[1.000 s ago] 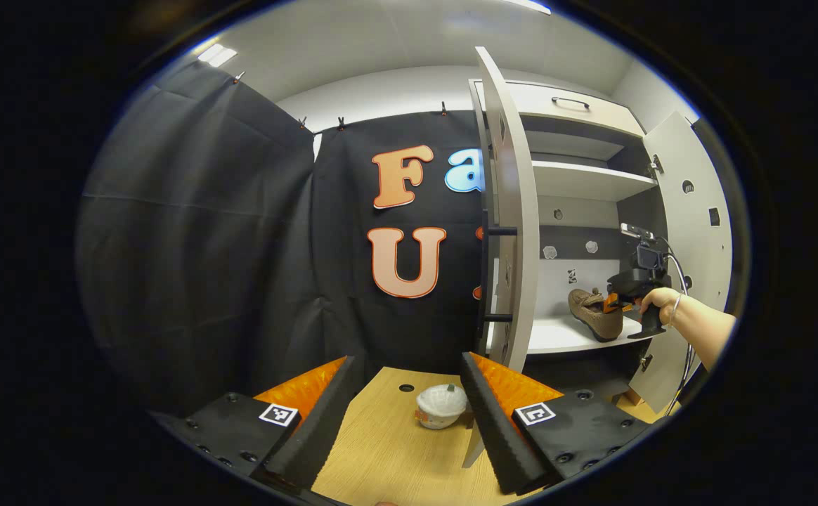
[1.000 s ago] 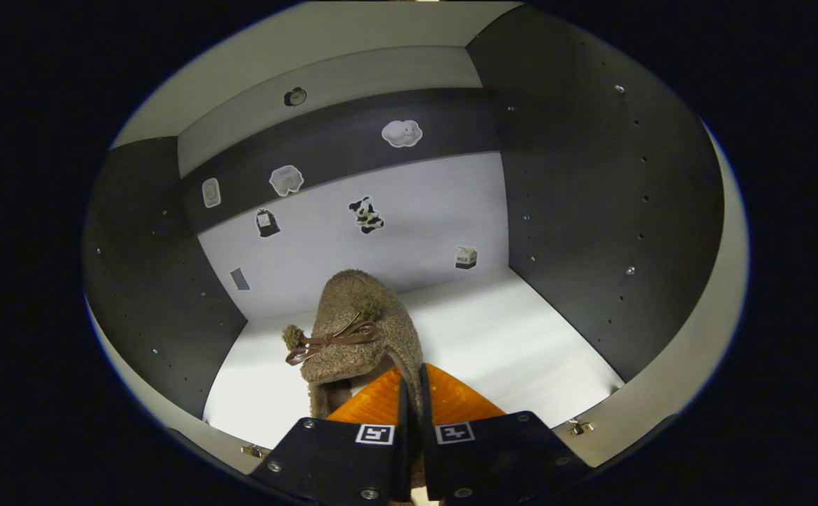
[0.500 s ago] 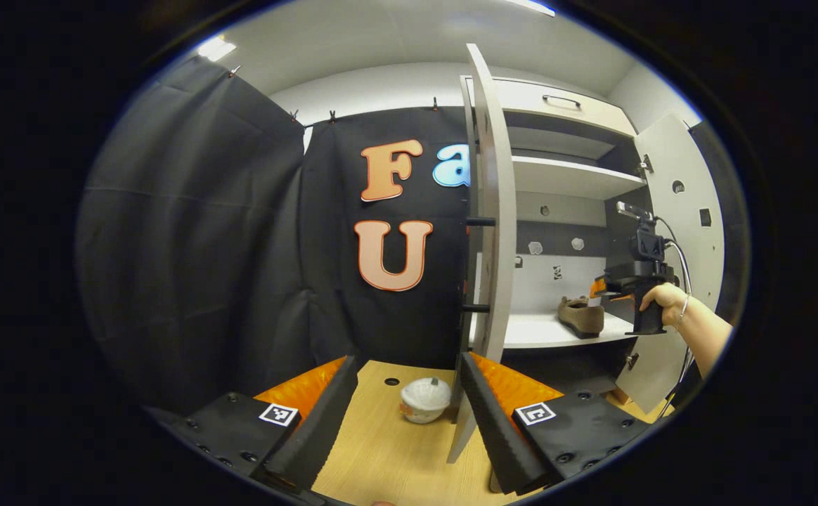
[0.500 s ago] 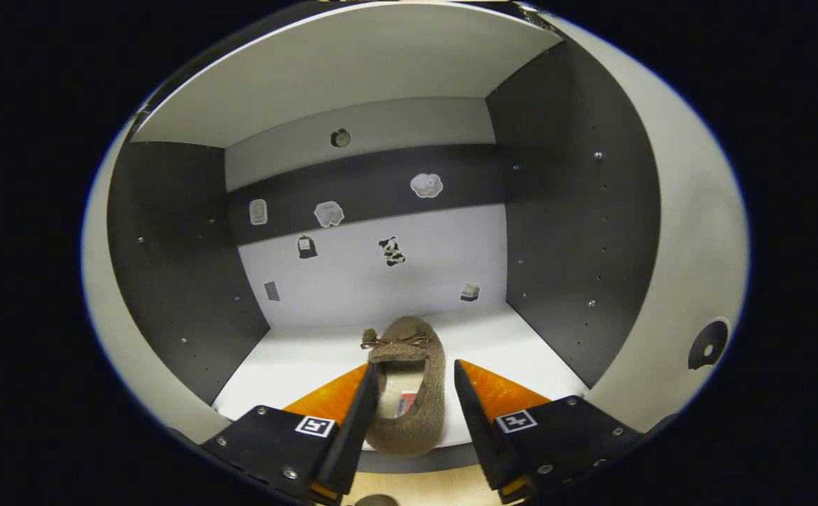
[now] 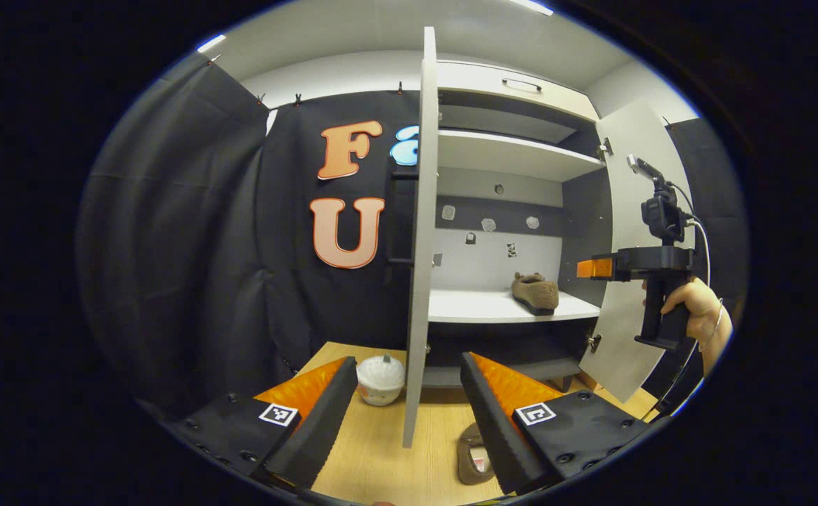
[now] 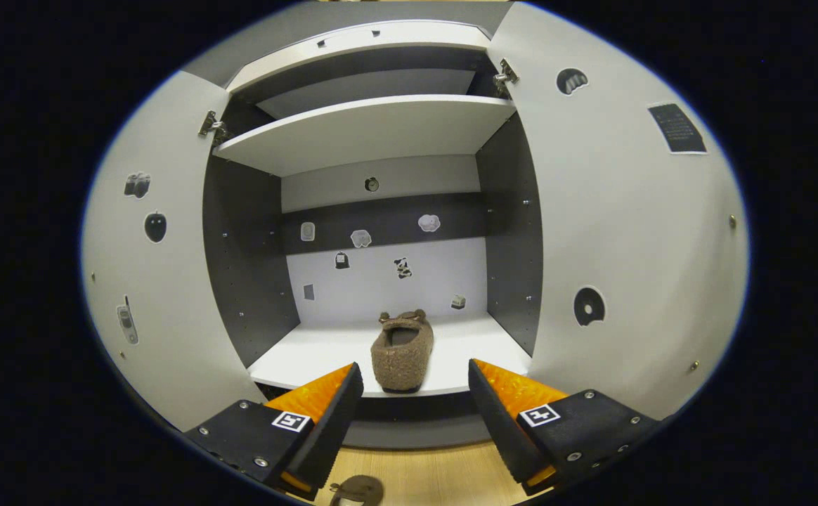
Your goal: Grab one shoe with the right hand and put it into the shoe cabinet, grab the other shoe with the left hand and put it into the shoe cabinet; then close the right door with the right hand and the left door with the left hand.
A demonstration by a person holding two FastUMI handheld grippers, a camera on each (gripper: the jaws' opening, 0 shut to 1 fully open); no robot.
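First shoe [image 6: 402,350] sits on the cabinet shelf [image 6: 325,355], toe toward the back wall, apart from both grippers. Right gripper [image 6: 412,407] spread wide, holding nothing, outside the cabinet mouth facing the shelf. Second shoe [image 5: 474,457] lies on the wooden floor [image 5: 388,450] at about 5 o'clock in the left gripper view, just beside the left gripper's right finger, long axis roughly 12-to-6, partly hidden by that finger. Left gripper [image 5: 405,414] also spread, empty, with the left door [image 5: 419,239] edge-on between its fingers. Left is clearly nearer the floor shoe; likely next: drop down and shift right of the door edge to straddle it across its width
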